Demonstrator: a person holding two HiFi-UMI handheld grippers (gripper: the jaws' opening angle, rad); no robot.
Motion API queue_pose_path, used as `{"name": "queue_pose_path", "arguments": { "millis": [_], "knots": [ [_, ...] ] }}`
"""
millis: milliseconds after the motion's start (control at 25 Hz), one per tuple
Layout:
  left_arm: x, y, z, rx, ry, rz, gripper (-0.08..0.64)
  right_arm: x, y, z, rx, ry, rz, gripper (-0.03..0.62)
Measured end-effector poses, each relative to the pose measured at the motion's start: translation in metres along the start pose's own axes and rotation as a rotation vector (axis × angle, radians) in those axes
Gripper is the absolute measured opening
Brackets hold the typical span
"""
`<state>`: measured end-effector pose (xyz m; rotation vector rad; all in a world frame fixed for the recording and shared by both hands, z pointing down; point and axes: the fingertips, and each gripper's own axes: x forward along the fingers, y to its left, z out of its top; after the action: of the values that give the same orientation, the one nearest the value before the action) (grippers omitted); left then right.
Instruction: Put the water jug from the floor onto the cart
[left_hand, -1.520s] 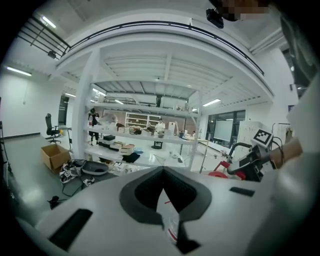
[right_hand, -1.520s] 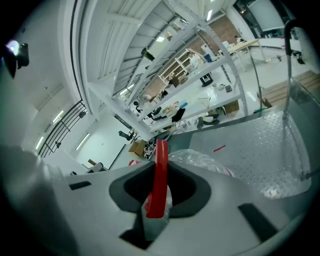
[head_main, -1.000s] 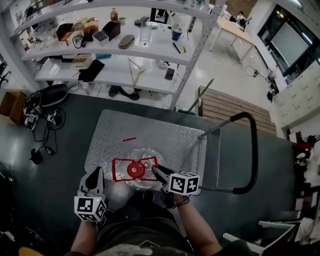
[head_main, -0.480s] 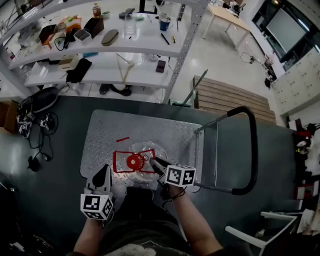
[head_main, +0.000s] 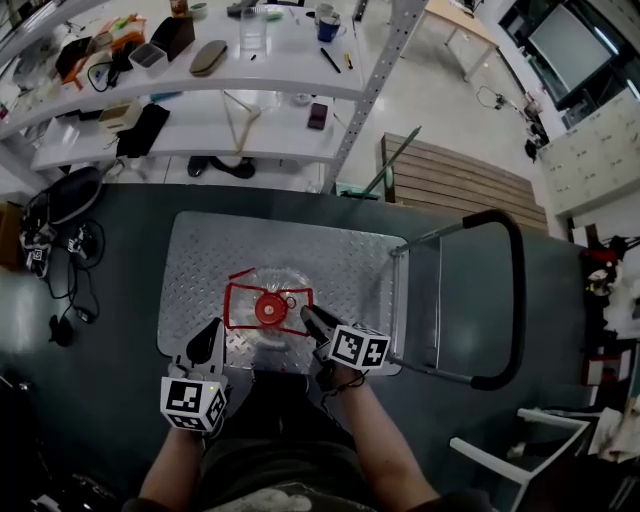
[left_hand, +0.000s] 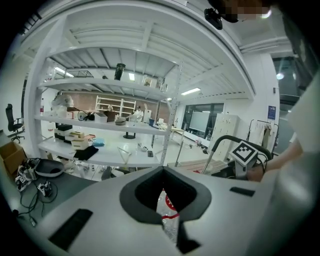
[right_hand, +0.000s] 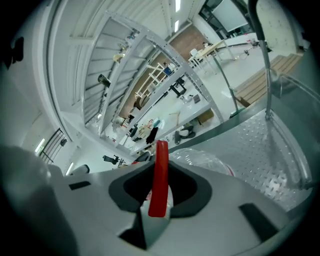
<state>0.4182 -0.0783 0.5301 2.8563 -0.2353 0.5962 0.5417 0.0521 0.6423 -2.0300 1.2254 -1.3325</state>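
The clear water jug with a red cap and a red carry handle is over the near part of the cart's metal deck. My right gripper is shut on the red handle, which runs as a strip between its jaws, with the jug beyond. My left gripper hangs just left of the jug at the deck's front edge, its fingers together and holding nothing. Past its jaws in the left gripper view I see a sliver of the jug. Whether the jug rests on the deck I cannot tell.
The cart's black push bar rises at the right. Behind the cart stand white shelves full of clutter and a wooden pallet. A bag and cables lie on the floor at left. A white frame is at lower right.
Both grippers have moved forward and down. The jug has gone with the right gripper from the deck's front edge to further in over the deck.
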Motion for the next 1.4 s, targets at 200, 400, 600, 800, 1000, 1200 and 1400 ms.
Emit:
{"name": "queue_pose_path", "arguments": {
  "millis": [200,400,600,800,1000,1200,1400],
  "knots": [
    [0.011,0.009,-0.005,-0.007,0.02,-0.017,0.005,0.004,-0.005,0.006,-0.032,-0.025,-0.023,0.066],
    [0.016,0.007,-0.005,-0.02,0.031,-0.034,0.005,-0.01,-0.029,0.015,-0.06,-0.071,-0.131,0.066],
    [0.017,-0.004,-0.004,-0.009,0.032,-0.06,0.005,-0.019,-0.039,0.01,-0.062,-0.077,-0.148,0.066],
    [0.015,-0.012,-0.003,0.001,0.032,-0.082,0.005,-0.021,-0.04,0.008,-0.165,-0.076,-0.239,0.066],
    [0.015,-0.015,0.001,0.016,0.027,-0.107,0.005,-0.038,-0.041,0.008,-0.237,-0.084,-0.292,0.074],
    [0.018,-0.016,0.015,0.031,0.005,-0.131,0.005,-0.072,-0.035,0.022,-0.212,-0.175,-0.319,0.073],
    [0.013,-0.018,0.033,0.05,-0.045,-0.114,0.005,-0.091,-0.011,0.039,-0.247,-0.251,-0.269,0.072]
  ]
}}
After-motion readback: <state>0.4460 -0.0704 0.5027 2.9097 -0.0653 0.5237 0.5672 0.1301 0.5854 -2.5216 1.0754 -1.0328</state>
